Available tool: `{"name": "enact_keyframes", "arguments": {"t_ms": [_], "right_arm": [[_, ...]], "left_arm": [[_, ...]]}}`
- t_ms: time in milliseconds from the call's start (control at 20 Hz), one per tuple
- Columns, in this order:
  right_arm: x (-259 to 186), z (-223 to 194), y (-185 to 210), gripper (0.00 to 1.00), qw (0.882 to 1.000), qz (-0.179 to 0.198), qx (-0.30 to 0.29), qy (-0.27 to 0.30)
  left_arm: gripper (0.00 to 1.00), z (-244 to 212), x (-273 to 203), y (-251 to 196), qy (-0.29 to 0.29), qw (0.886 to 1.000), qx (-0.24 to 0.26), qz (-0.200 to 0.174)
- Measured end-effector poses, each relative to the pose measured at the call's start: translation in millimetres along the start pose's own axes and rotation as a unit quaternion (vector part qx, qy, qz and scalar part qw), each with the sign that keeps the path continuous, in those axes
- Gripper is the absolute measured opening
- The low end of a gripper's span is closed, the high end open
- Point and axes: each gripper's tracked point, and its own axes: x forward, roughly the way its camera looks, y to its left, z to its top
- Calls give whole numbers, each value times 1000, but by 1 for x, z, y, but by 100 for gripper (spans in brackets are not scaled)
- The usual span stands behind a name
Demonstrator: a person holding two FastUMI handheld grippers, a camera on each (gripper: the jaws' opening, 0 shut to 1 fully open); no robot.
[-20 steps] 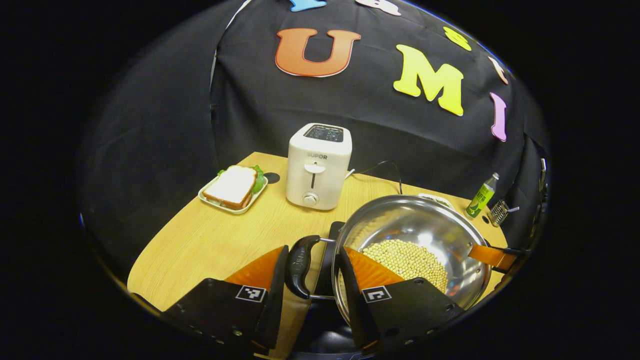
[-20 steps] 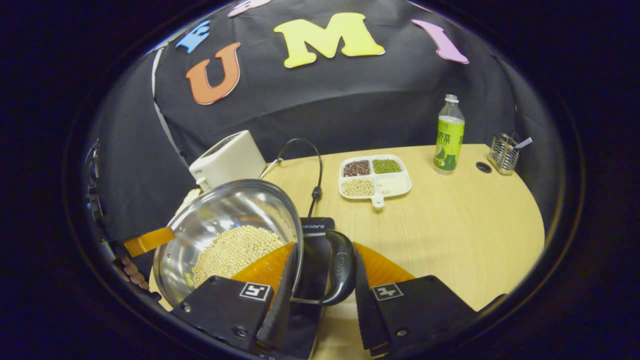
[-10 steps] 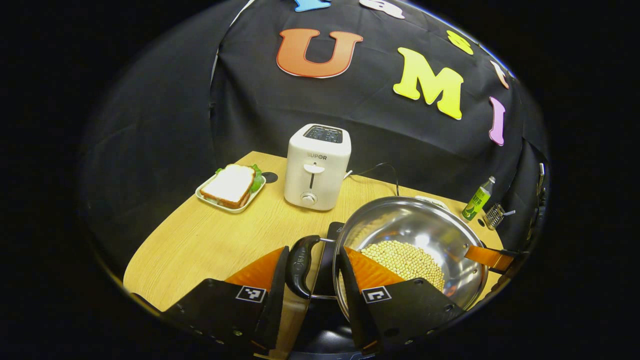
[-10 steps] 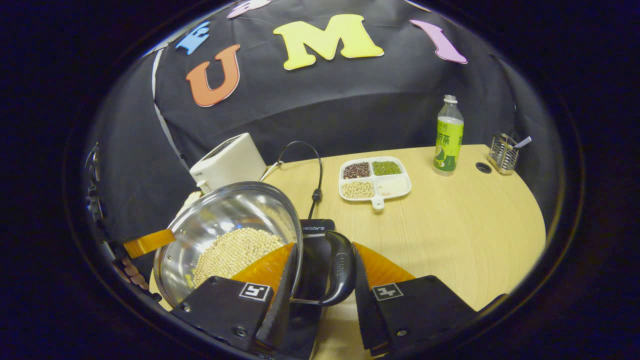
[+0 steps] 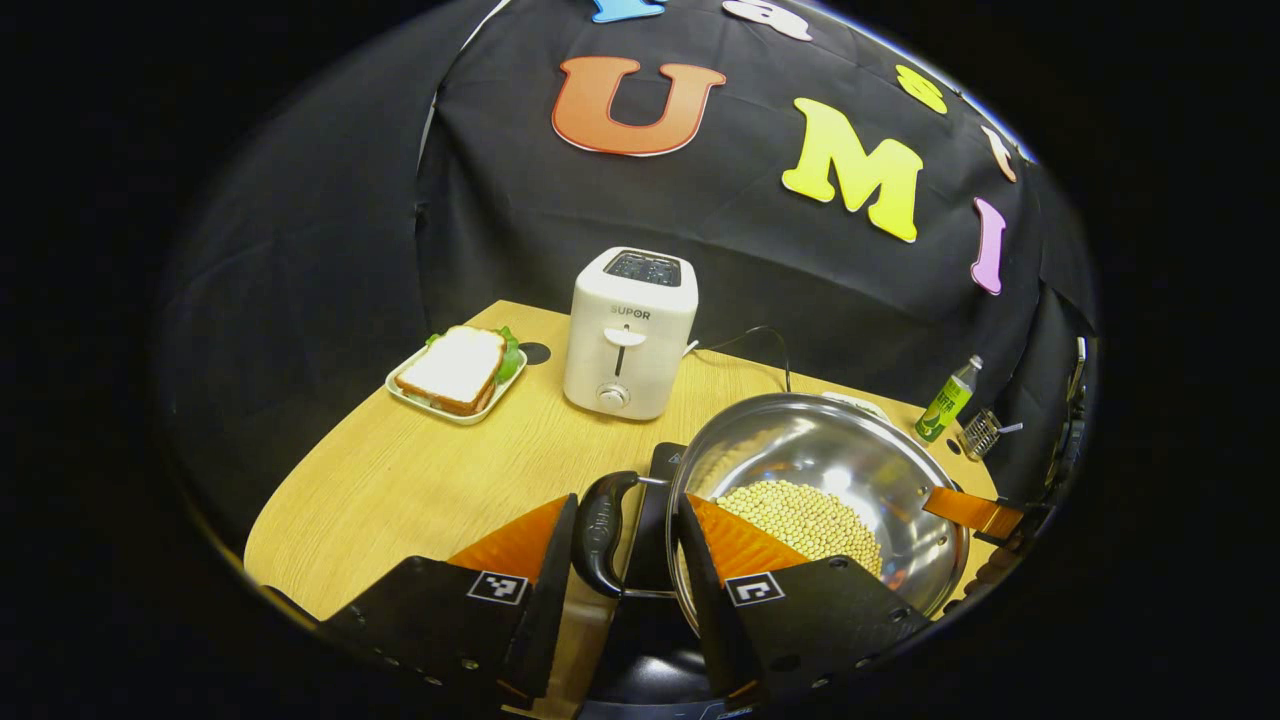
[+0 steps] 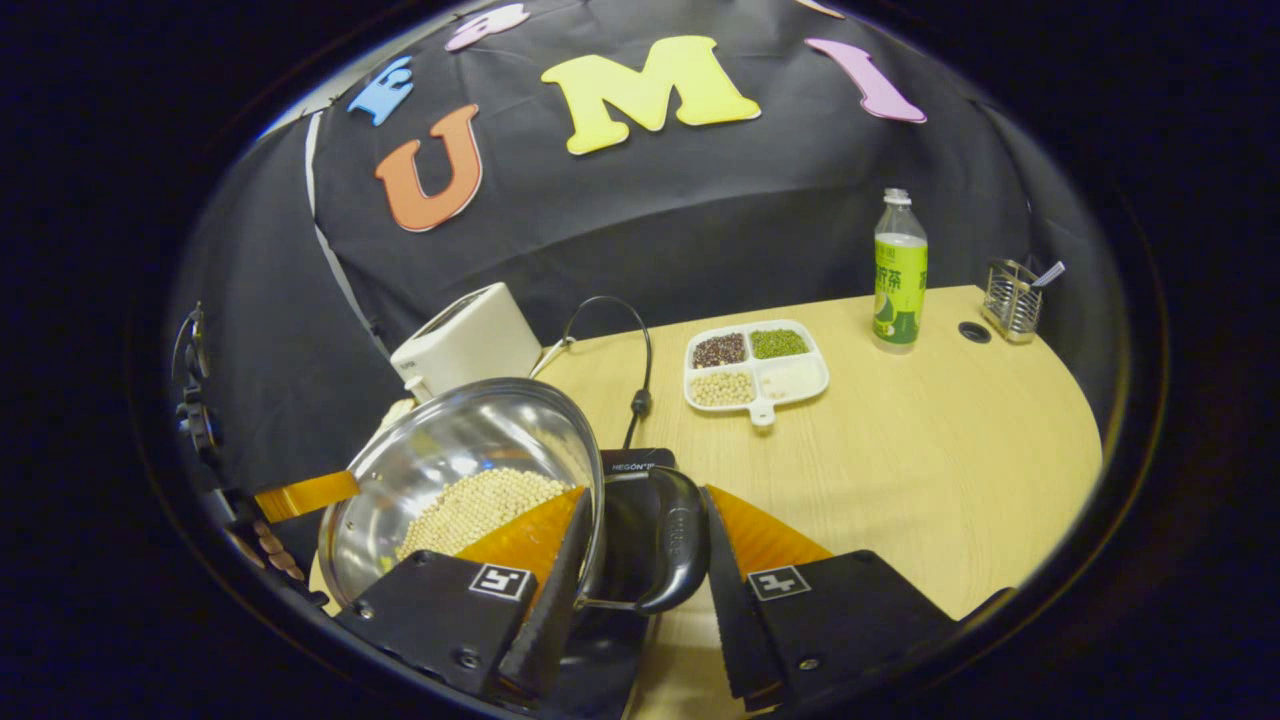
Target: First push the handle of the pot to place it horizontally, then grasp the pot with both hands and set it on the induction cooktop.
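With each gripper's jaws clamped on a side handle, the left gripper and right gripper hold the bean-filled pot just above the induction cooktop.

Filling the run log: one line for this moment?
left gripper: straddles pot handle | right gripper: straddles opposite handle | pot: holds soybeans

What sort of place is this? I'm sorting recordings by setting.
Probably a mock kitchen set up in a cloth-walled booth, not a real home: a wooden table carries a toaster, a sandwich on a tray, a steel pot of beans and a divided dish of grains.
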Motion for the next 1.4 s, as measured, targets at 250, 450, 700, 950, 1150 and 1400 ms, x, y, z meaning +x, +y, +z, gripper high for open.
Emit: {"name": "enact_keyframes", "arguments": {"t_ms": [250, 450, 700, 950, 1150, 1400], "right_arm": [[-31, 37, 8, 87, 997, 3, -40, -70], [-60, 43, 16, 96, 994, 12, -67, -85], [-109, 48, 17, 96, 986, 8, -102, -129], [-157, 54, 12, 98, 982, -3, -103, -161], [-188, 58, 2, 96, 980, -12, -96, -174], [-237, 72, -19, 96, 974, -30, -87, -207]], "left_arm": [[88, 15, -2, 9, -35, 999, 2, 17], [96, 18, -11, 8, -44, 999, 8, 25], [96, 40, -43, -8, -87, 995, 29, 24], [95, 58, -77, -34, -125, 991, 53, 17], [96, 68, -105, -53, -152, 987, 55, -3], [96, 85, -150, -75, -195, 978, 65, -20]]}}
